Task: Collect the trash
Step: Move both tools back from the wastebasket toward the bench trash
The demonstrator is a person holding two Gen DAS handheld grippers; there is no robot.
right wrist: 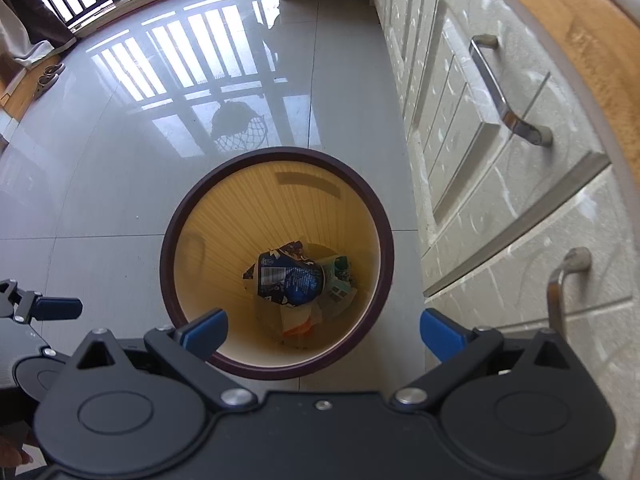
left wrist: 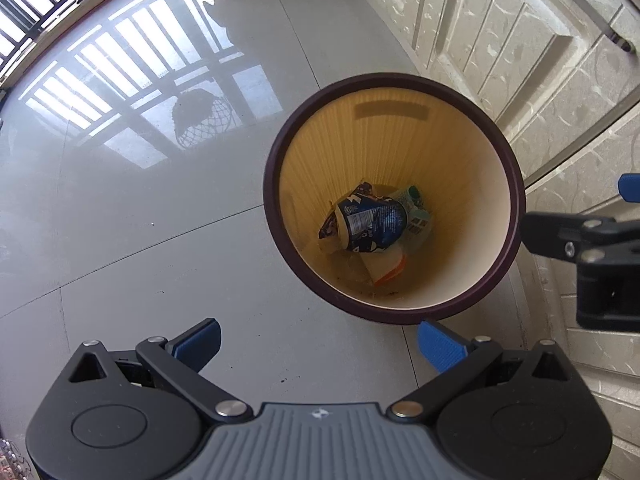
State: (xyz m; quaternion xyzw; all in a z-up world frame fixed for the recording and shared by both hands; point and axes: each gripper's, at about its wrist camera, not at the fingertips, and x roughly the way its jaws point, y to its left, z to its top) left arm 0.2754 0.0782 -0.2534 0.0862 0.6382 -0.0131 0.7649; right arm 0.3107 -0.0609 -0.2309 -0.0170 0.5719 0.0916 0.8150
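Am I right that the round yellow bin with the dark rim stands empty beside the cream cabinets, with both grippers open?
Not empty. The right wrist view shows the round yellow bin holding trash, including a crumpled dark blue wrapper. It does stand beside the cream cabinets, and the left gripper and right gripper are open.

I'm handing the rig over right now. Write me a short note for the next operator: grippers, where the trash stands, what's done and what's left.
Left gripper: open, empty, held above the floor just short of the bin.
Right gripper: open, empty, over the near rim of the bin.
Trash bin: stands upright on the tiled floor, beside the cabinet drawers.
Done: a crumpled dark blue wrapper, a green-and-white package and an orange-and-white scrap lie at the bottom.
Left: no loose trash shows on the floor in either view; check outside these views before stopping.
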